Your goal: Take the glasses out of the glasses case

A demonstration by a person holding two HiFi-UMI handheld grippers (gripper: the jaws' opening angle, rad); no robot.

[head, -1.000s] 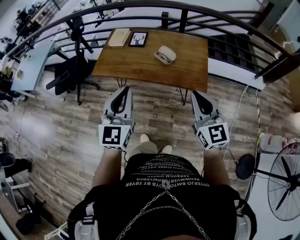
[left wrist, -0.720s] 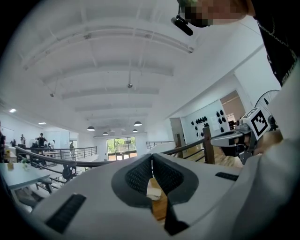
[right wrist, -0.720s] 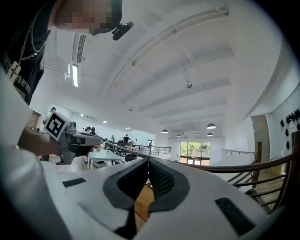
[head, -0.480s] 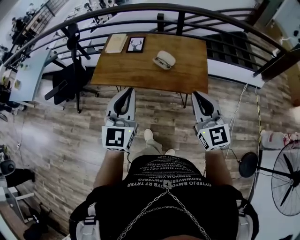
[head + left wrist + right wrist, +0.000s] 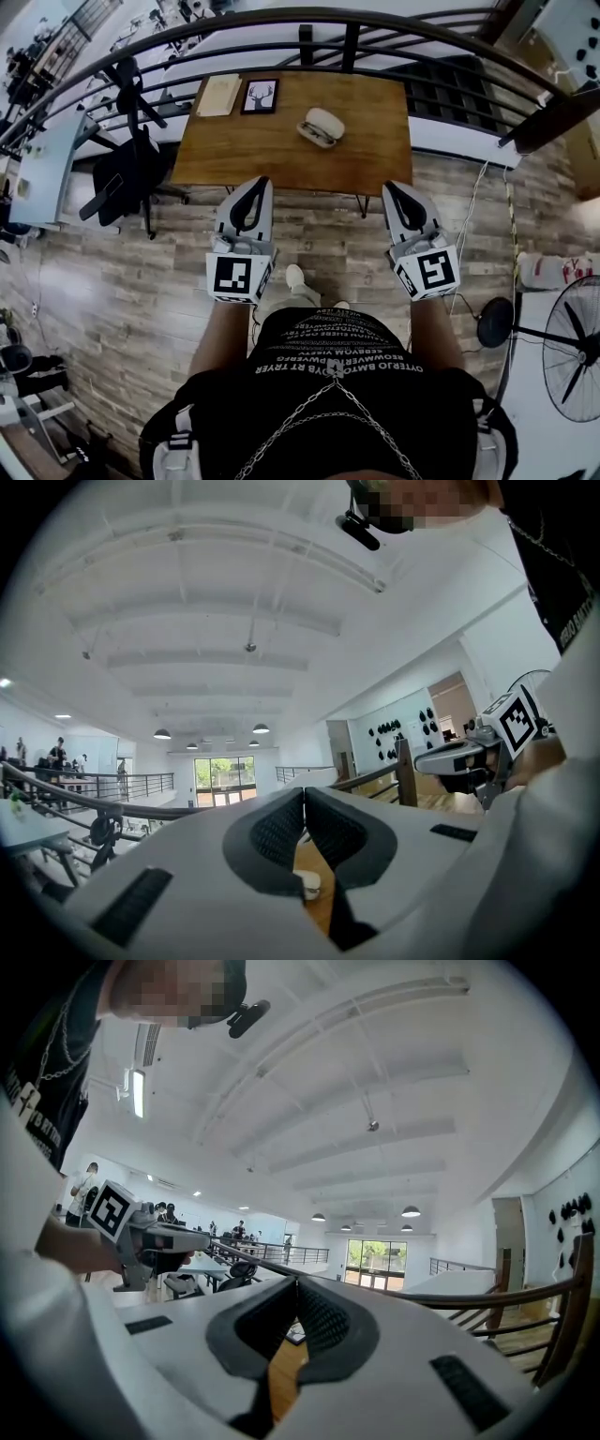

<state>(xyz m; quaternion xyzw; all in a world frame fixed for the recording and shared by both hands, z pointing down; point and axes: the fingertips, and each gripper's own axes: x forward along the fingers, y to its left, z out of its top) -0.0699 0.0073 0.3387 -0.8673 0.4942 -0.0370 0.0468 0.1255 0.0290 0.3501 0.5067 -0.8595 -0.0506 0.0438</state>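
A white glasses case (image 5: 319, 127) lies slightly ajar on the far middle of the wooden table (image 5: 375, 141); dark glasses show in its gap. My left gripper (image 5: 262, 182) and right gripper (image 5: 389, 187) are held level side by side over the floor, their tips just short of the table's near edge. Both are shut with nothing between the jaws. In the left gripper view the case (image 5: 309, 885) shows small below the closed left gripper (image 5: 303, 794), and the right gripper (image 5: 469, 757) is off to the right. In the right gripper view the right gripper (image 5: 296, 1284) points at the tabletop (image 5: 281, 1372).
A framed deer picture (image 5: 260, 96) and a pale notebook (image 5: 218, 96) lie at the table's far left. A dark curved railing (image 5: 422, 28) runs behind the table. A black office chair (image 5: 122, 169) stands to its left, a floor fan (image 5: 570, 361) at the right.
Both grippers have moved forward together towards the table, whose near edge now lies close to their tips. Both stay shut.
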